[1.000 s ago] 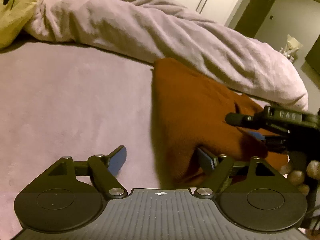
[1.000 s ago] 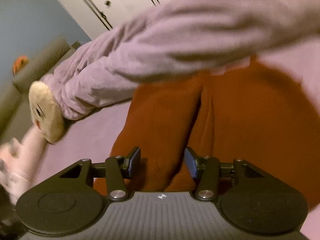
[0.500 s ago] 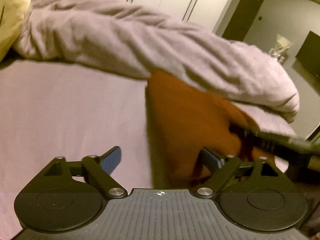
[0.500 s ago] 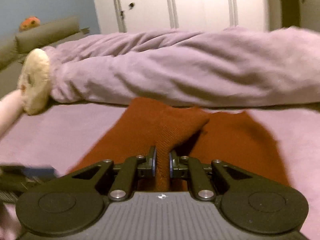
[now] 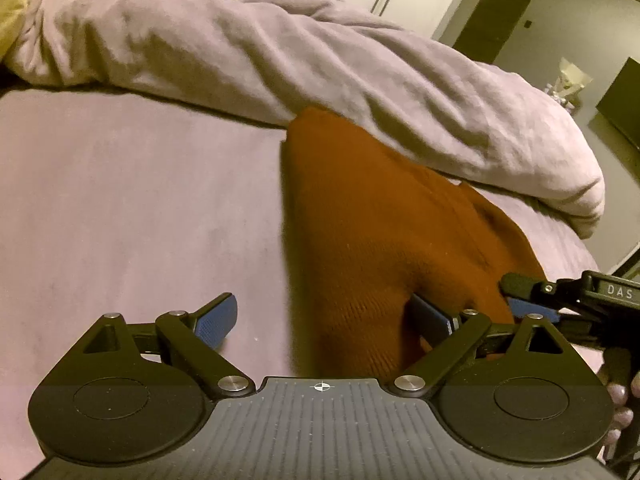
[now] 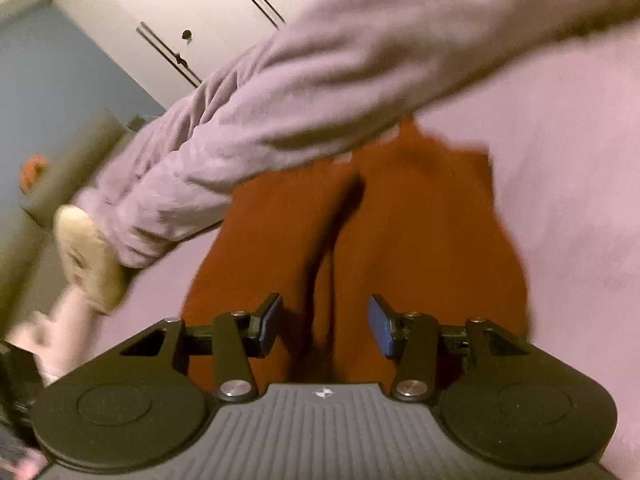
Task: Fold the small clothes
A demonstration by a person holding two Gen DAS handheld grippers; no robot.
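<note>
One plush (image 6: 90,258), R cam only.

Two fisheye views, each mounted on a handheld gripper and looking forward and downward along its fingers, close above a bed. The left wrist camera sat low over the mauve sheet (image 5: 132,200), facing toward a rumpled duvet (image 5: 280,52) and a pale wall beyond, with the rust-orange garment (image 5: 360,232) just ahead, right of centre. The right gripper (image 5: 520,300) entered this view from the right edge (so the two cameras sat close together). The right wrist camera, tilted and blurred, looked straight over the same garment (image 6: 420,220) toward the same duvet (image 6: 320,92), with white cupboard doors (image 6: 200,8) behind. Both views shared garment, duvet and sheet.
</note>
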